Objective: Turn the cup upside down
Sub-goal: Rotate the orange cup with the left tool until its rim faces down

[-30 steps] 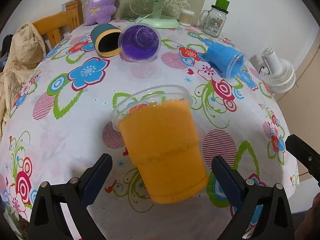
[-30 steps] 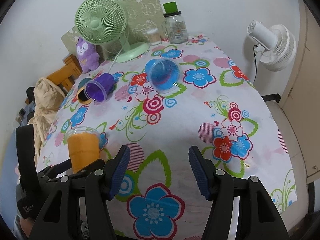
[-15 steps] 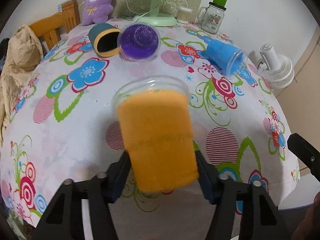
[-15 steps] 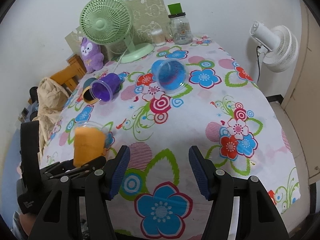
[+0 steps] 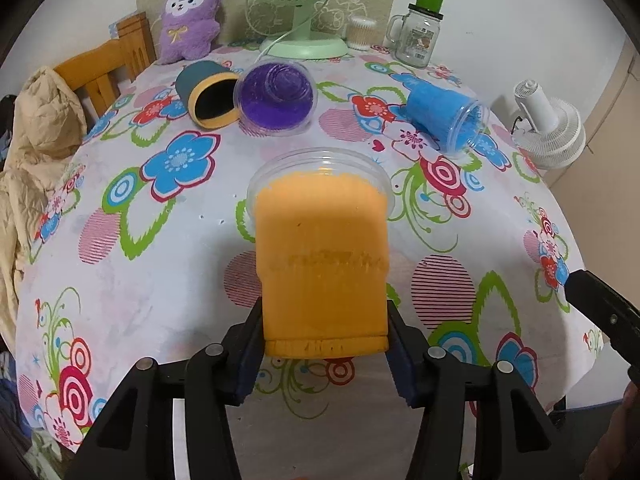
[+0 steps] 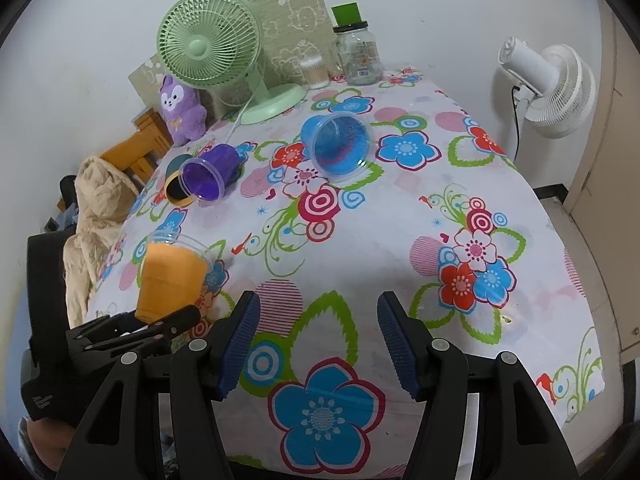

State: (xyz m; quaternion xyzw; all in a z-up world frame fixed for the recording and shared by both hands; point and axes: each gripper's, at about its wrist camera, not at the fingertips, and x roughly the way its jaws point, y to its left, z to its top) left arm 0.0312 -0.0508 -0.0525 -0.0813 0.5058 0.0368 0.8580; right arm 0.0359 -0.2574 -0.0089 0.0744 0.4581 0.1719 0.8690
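Note:
An orange plastic cup with a clear rim is held in my left gripper, which is shut on its base end. The cup points away from me, rim toward the far side, lifted off the floral tablecloth. In the right wrist view the orange cup shows at the left, tilted, with my left gripper behind it. My right gripper is open and empty above the table's near edge.
A purple cup, a dark cup with a yellow rim and a blue cup lie on their sides further back. A green fan, glass jar and purple plush stand at the back. A white fan stands off the right side.
My left gripper has closed on the orange cup's base and lifted it, tilting it level with the rim facing away. The right gripper has stayed open and barely moved.

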